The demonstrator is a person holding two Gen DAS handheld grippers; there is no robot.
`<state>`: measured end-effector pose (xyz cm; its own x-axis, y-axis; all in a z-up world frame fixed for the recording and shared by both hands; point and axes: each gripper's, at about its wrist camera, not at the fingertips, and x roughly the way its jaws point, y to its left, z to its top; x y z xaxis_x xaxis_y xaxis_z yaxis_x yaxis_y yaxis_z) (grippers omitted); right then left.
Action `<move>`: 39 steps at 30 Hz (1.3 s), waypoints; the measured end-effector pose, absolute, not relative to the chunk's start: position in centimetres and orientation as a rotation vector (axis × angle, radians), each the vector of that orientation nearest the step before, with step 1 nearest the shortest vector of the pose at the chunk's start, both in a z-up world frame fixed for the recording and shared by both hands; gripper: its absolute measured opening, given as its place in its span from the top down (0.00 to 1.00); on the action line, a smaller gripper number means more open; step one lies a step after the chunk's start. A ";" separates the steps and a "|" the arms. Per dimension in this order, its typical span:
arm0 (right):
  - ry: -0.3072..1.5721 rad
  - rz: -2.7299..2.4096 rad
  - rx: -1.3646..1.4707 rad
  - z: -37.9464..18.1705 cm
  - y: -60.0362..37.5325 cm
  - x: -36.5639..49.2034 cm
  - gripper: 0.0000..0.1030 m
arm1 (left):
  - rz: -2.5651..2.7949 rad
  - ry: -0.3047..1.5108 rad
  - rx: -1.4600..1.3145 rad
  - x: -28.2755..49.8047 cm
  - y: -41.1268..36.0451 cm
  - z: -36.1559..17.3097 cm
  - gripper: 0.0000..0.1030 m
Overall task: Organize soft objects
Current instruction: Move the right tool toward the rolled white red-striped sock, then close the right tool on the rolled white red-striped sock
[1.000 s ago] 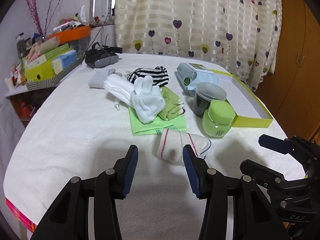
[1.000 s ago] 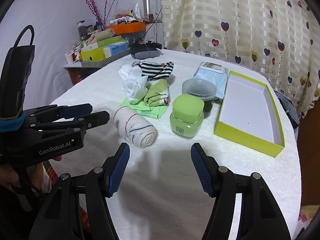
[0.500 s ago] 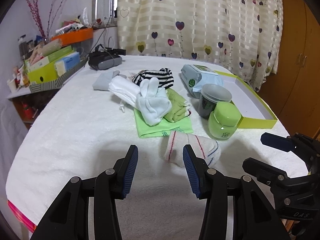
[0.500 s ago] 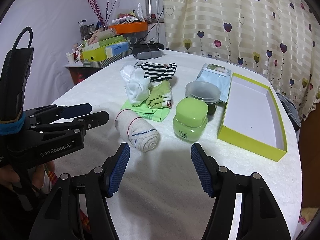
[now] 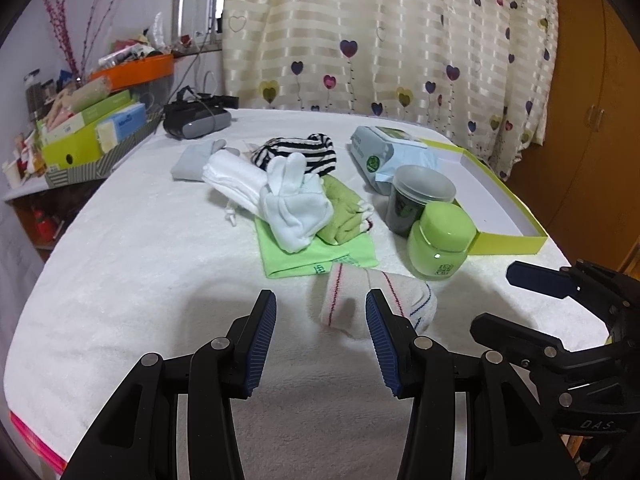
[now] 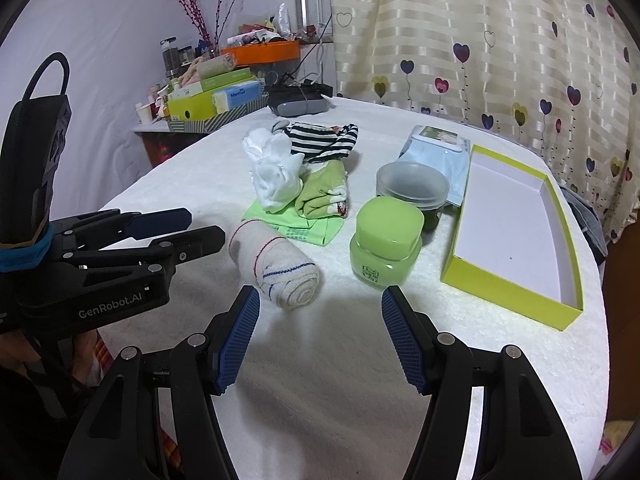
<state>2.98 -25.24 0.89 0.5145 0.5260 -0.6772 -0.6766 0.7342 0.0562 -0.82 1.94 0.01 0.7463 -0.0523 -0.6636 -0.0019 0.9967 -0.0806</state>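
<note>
Both the left gripper [image 5: 321, 334] and right gripper [image 6: 320, 336] are hovering released over bare near cloth [image 6: 328, 380], the rolled towel [image 6: 276, 266] lying just beyond.

Right gripper [image 6: 320, 336] jaws wide apart over white towel-covered table [image 6: 340, 380], rolled cream towel with red and blue stitching [image 6: 276, 268] and pale green lidded jar [image 6: 385, 242] just beyond, left gripper [image 6: 196, 226] alongside.
</note>
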 end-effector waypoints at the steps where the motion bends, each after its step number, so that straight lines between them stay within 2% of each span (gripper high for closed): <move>1: 0.732 0.732 -0.227 0.9 -25.2 3.0 0.38 | -0.032 0.730 -0.078 -0.8 1.9 0.0 0.56; 39: 0.715 0.837 -0.284 0.6 -22.1 3.3 0.37 | 0.039 0.713 -0.090 -0.9 5.0 0.2 0.56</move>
<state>3.34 -22.11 0.59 0.4569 0.5768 -0.6772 -0.7589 0.6499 0.0415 -0.89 4.99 0.23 0.7560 0.0045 -0.6546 -0.0661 0.9954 -0.0695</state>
